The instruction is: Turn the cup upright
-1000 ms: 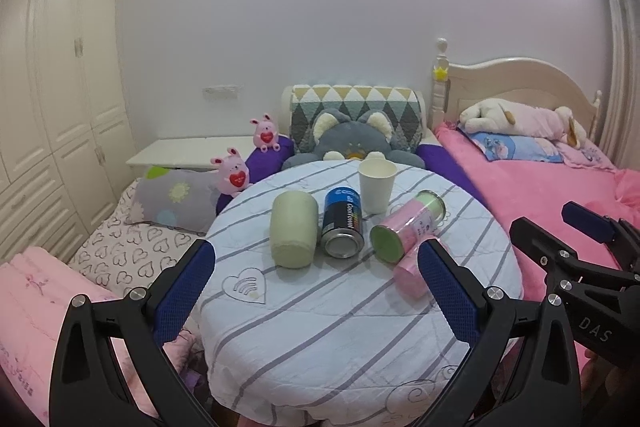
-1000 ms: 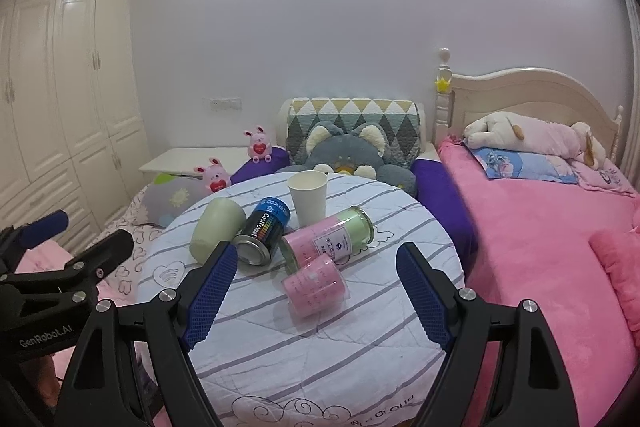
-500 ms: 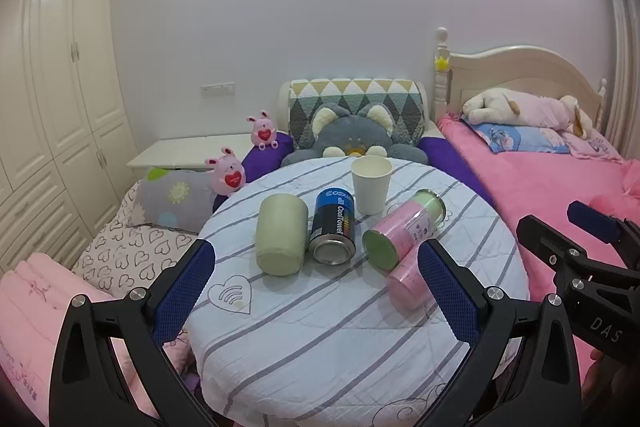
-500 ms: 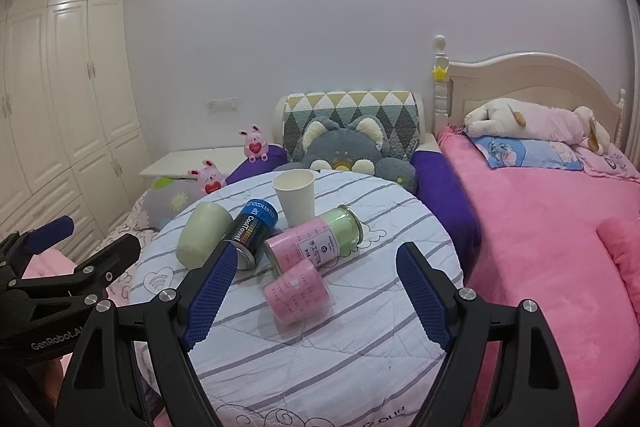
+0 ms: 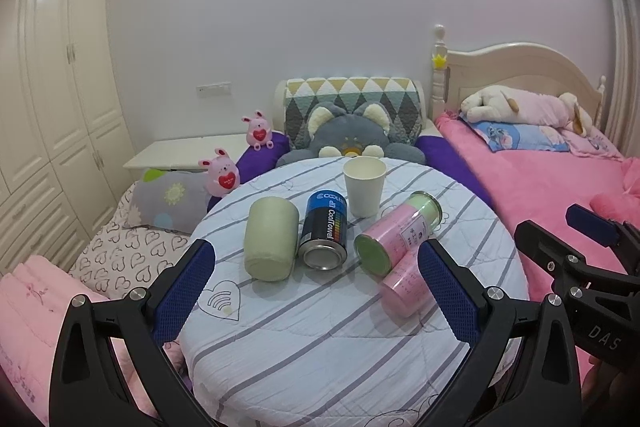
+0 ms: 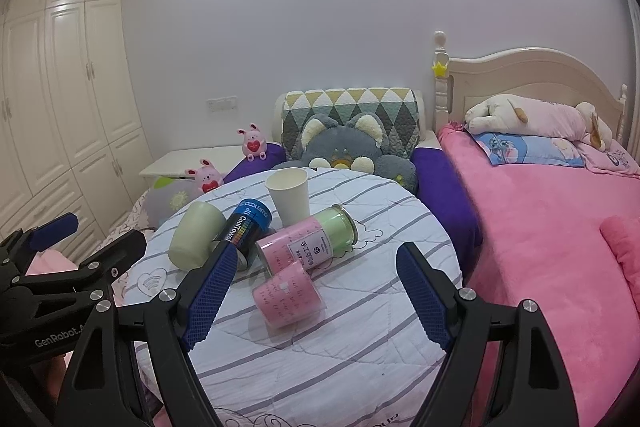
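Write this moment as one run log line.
left gripper: open, empty | right gripper: open, empty | pink cup: on its side | paper cup: upright

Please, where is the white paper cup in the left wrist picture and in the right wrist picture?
Left wrist view: the white paper cup stands upright at the far side of the round table, right of centre.
Right wrist view: the cup stands left of centre, again at the table's far side.
Shared landmark: the grey cat plush just behind it.
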